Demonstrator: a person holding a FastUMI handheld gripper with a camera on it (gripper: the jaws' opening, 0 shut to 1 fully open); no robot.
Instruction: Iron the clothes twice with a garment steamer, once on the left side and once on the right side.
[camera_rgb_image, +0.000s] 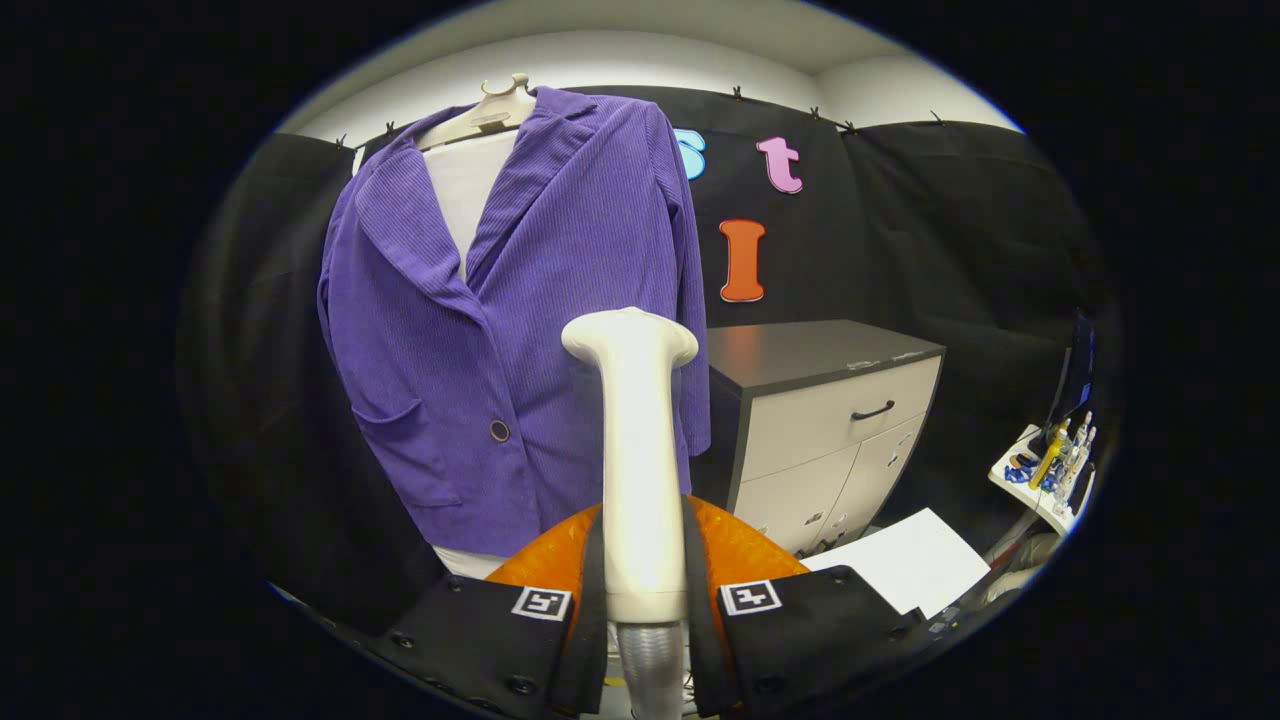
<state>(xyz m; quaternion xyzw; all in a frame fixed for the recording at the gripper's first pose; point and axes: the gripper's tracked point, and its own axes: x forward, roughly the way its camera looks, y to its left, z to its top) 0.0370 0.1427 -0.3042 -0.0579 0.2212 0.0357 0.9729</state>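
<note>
- Left of the steamer, a purple ribbed jacket (520, 330) with one dark button and a patch pocket hangs on a pale hanger (487, 112).
- My tongs (645, 600) are clenched on the steamer (637, 450), a smooth white wand standing upright between the fingers.
- Right of the steamer stands a grey-topped cabinet (830, 420), with a white sheet (905, 560) below it.

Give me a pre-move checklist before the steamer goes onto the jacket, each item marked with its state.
1. Grip: gripper fingers press both sides of the steamer handle: ok.
2. Steamer upright, head on top: ok.
3. Purple jacket hanging on its hanger, front facing the fingers: ok.
4. Head touching the fabric: cannot tell.
5. Steam coming out: cannot tell.
6. Cabinet stands beside the jacket, off the path: ok.
</note>
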